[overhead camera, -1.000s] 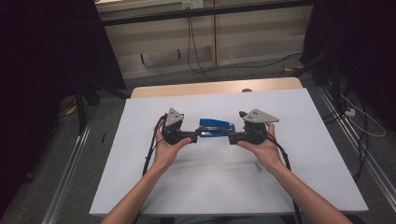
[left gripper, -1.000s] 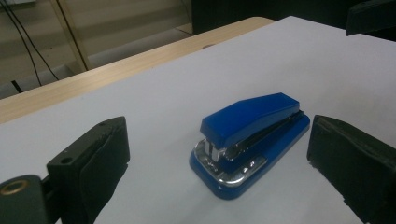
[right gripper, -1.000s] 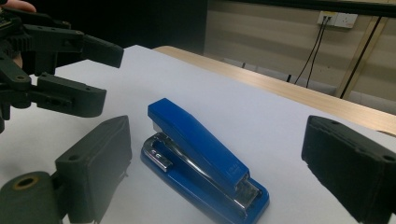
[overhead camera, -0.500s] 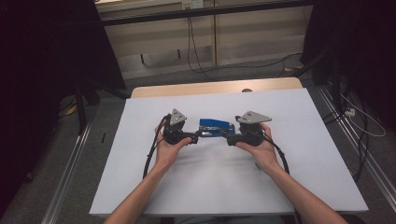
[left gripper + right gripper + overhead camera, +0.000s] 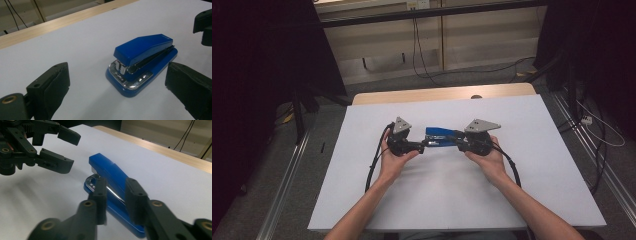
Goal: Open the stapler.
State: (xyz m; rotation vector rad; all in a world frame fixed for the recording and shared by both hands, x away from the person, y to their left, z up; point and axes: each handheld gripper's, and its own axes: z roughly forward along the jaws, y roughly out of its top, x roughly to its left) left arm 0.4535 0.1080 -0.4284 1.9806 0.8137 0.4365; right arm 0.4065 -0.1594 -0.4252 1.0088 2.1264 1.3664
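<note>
Stapler (image 5: 113,195) between right gripper's (image 5: 115,195) jaws

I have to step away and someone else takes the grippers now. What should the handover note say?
Left gripper: open, its jaws either side of the blue stapler's metal front end, not touching.
Right gripper: jaws have just been closing over the stapler's rear; whether the pads press yet is unclear.
Stapler: flat on the white table, mid-table, between both grippers.
Done: both grippers brought to the stapler.
Left: confirm the grip; likely lift or press next.

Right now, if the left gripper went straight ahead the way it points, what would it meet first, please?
Most likely the blue stapler, stapling end first; it lies just ahead between the left gripper's open jaws, though depth is hard to judge.
</note>
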